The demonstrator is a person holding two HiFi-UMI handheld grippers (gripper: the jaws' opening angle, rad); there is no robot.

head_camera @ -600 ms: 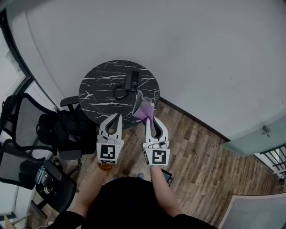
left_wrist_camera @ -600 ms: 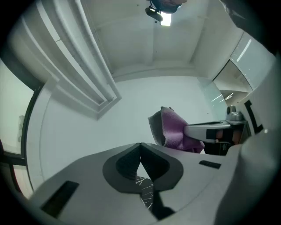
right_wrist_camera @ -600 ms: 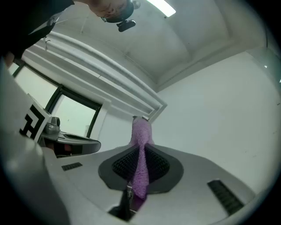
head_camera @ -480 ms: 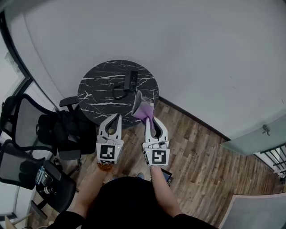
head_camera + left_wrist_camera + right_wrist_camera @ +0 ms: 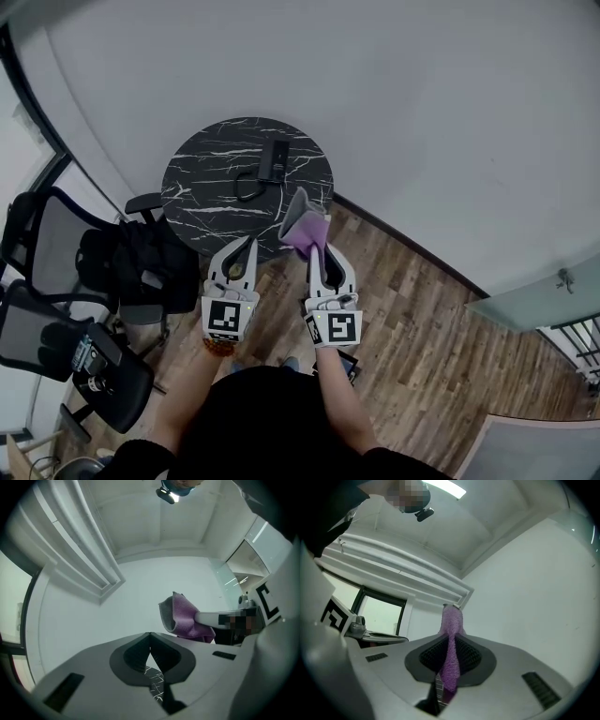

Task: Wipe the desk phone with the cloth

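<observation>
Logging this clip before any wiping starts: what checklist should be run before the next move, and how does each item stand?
1. Grip: cloth clamped in the right gripper: ok.
2. Spare hand: left gripper shut with nothing in it: ok.
3. Target: desk phone lies uncovered on the table: ok.
4. Contact: cloth on the phone: not ok, it is held apart from it.
5. Path: cord out of the wiping path: cannot tell.

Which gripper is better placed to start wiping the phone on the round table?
Right. The right gripper is shut on the purple cloth, held short of the desk phone on the table. The left gripper is shut with nothing in it.
</observation>
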